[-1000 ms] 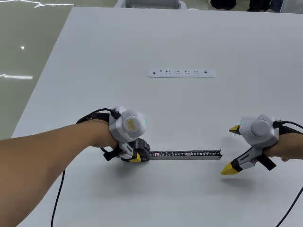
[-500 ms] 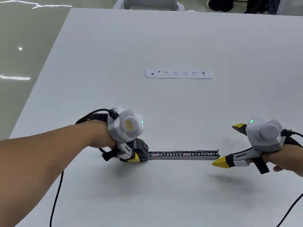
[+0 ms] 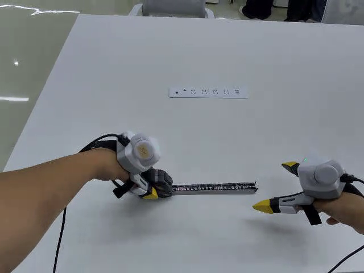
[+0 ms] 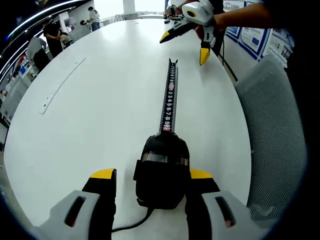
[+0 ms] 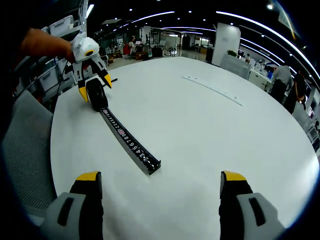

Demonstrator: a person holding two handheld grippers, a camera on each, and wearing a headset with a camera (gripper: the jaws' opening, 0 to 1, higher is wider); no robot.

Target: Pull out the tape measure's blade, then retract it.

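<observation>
A black tape measure case (image 3: 161,183) lies on the white table (image 3: 227,136), and my left gripper (image 3: 149,189) is shut on it. In the left gripper view the case (image 4: 162,167) sits between the yellow-tipped jaws. Its blade (image 3: 213,187) lies flat, pulled out to the right, and ends in a hook (image 3: 255,186). My right gripper (image 3: 276,185) hovers open just past and nearer than the hook, holding nothing. In the right gripper view the hook (image 5: 153,167) lies a little ahead of the wide-apart jaws, and the blade (image 5: 125,136) runs back to the case (image 5: 94,93).
A white power strip (image 3: 209,92) lies farther back on the table. A chair (image 3: 173,7) stands at the far edge. The table's left edge (image 3: 40,102) drops to a glossy floor. Cables trail from both grippers. A mesh chair (image 4: 275,125) stands beside the table.
My right gripper swung in toward the blade's hook, then dropped slightly nearer to me, still open. The blade's length and the left gripper's hold look the same; the head camera shifted.
</observation>
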